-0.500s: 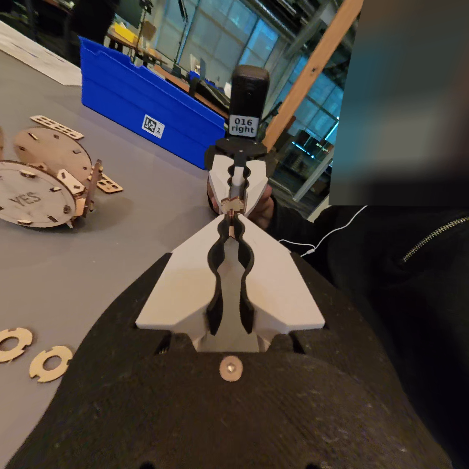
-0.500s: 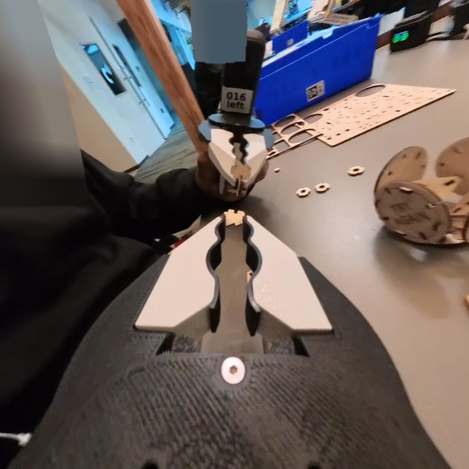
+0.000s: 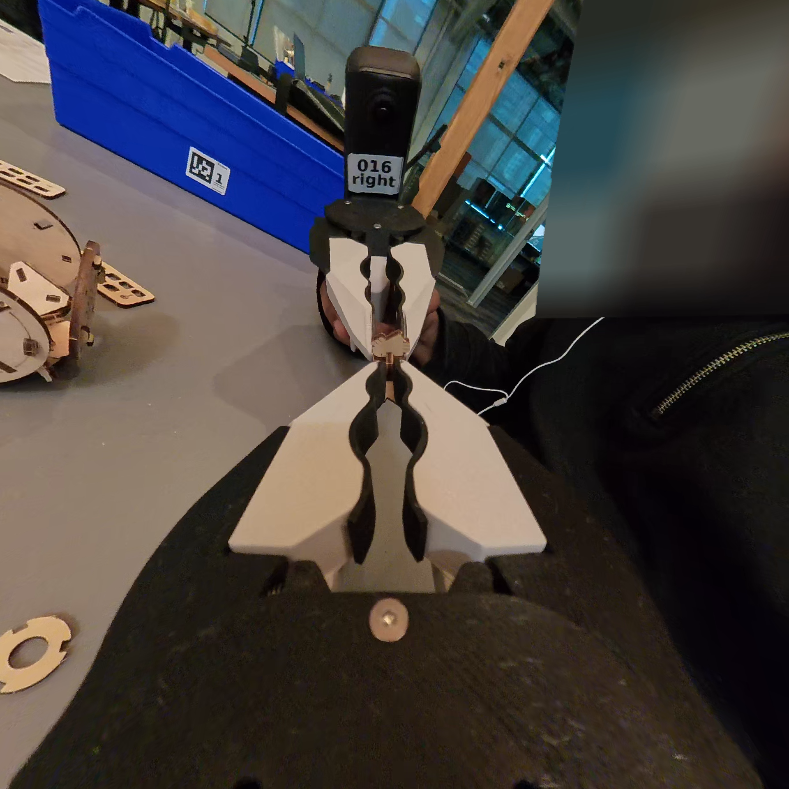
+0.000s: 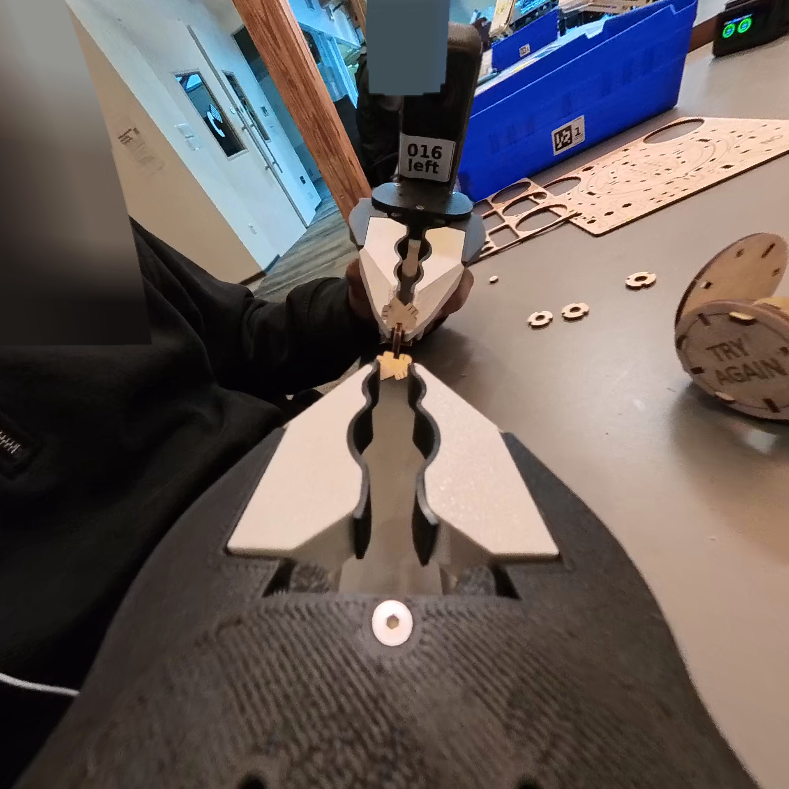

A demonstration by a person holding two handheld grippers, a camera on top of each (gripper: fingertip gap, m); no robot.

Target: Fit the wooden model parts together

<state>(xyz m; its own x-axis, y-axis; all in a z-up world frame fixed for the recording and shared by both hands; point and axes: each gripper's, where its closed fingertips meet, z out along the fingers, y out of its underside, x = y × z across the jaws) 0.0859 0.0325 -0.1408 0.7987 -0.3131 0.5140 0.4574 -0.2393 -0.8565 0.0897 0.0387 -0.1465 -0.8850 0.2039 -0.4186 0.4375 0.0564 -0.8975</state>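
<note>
A small notched wooden piece [image 4: 395, 368] is pinched between the tips of the right tongs [image 4: 395, 371], their pads pressed on its sides. A thin wooden strip [image 3: 387, 375], seen edge-on, is clamped in the closed left tongs [image 3: 387, 375]. The two tongs point tip to tip above the grey desk [image 3: 192, 384], with strip end meeting the notched piece [image 3: 390, 343]. Beyond the right tongs' right side stands a round wooden drum assembly [image 4: 734, 341], with small wooden rings [image 4: 557, 315] nearer. Farther off lie a cut plywood sheet [image 4: 683, 170] and a blue bin [image 4: 576, 98]
</note>
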